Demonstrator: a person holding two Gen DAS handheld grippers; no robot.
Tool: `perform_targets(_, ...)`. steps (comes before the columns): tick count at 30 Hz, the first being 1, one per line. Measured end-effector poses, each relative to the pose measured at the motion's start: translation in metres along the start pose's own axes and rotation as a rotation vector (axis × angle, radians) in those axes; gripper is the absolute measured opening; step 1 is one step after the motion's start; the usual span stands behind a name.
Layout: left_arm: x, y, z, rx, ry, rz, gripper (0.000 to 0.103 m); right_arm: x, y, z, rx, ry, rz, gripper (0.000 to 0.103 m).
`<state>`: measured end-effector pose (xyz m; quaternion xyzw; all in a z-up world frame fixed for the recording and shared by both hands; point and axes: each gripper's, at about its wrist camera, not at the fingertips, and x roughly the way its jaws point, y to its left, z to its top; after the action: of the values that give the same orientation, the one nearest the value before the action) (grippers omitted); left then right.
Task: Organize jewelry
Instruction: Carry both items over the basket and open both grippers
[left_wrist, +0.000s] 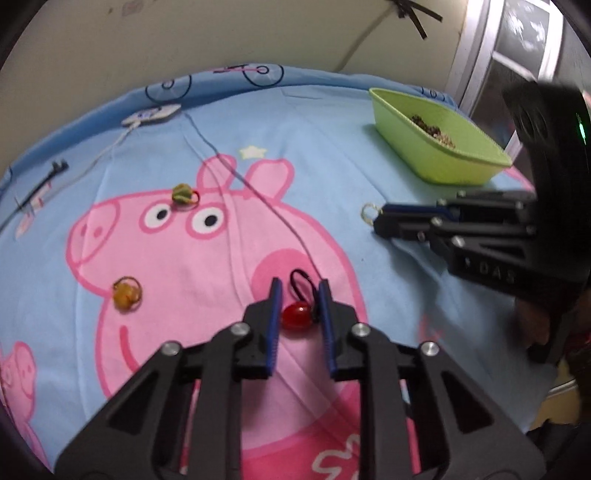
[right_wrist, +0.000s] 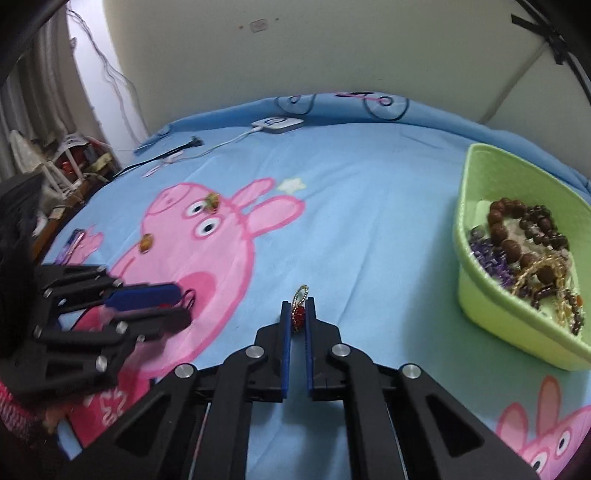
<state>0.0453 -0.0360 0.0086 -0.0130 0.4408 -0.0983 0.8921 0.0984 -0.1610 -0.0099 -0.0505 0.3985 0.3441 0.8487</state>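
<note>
A: Start with the biggest thing, what are you working on?

B: Your claws are over a bed covered by a light blue sheet printed with a large pink cartoon pig (left_wrist: 177, 258). At its far right edge sits a lime-green plastic tray (right_wrist: 517, 332) holding brown wooden bead strings, purple beads and gold chain.

A: And your left claw?

B: Your left claw (left_wrist: 299, 314) points down at the pig's mouth. Its blue pads stand narrowly apart around a glossy red bead on a thin black cord loop (left_wrist: 296, 315); whether they actually press it, I cannot tell.

A: Your right one?

B: Your right claw (right_wrist: 298, 317) is pinching a small red beaded piece with a gold ring (right_wrist: 299, 312), its pads closed on it just above the sheet, well short of the tray.

A: Anything loose?

B: A green-and-yellow knotted trinket (left_wrist: 183, 194) lies by the pig's eyes, and an amber bead with a wire ring (left_wrist: 125, 293) lies on its cheek.
</note>
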Motion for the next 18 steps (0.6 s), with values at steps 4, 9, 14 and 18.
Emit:
perform_targets(4,-0.012,0.000,0.018,-0.033,-0.029,-0.085,0.018,-0.036,-0.010,-0.002,0.048,-0.107,0.046,0.000)
perform_targets(9,-0.016,-0.031,0.064,0.016,-0.081,-0.181,0.018,-0.088,-0.051,-0.004,0.146,-0.271,0.001,0.000)
perform_targets(14,0.000,-0.092,0.114,0.119,-0.111,-0.282,0.018,-0.112,-0.110,-0.018,0.298,-0.346,-0.073,0.000)
perform_targets(18,0.043,-0.126,0.141,0.137,-0.063,-0.290,0.063,-0.110,-0.146,-0.029,0.404,-0.345,-0.103,0.014)
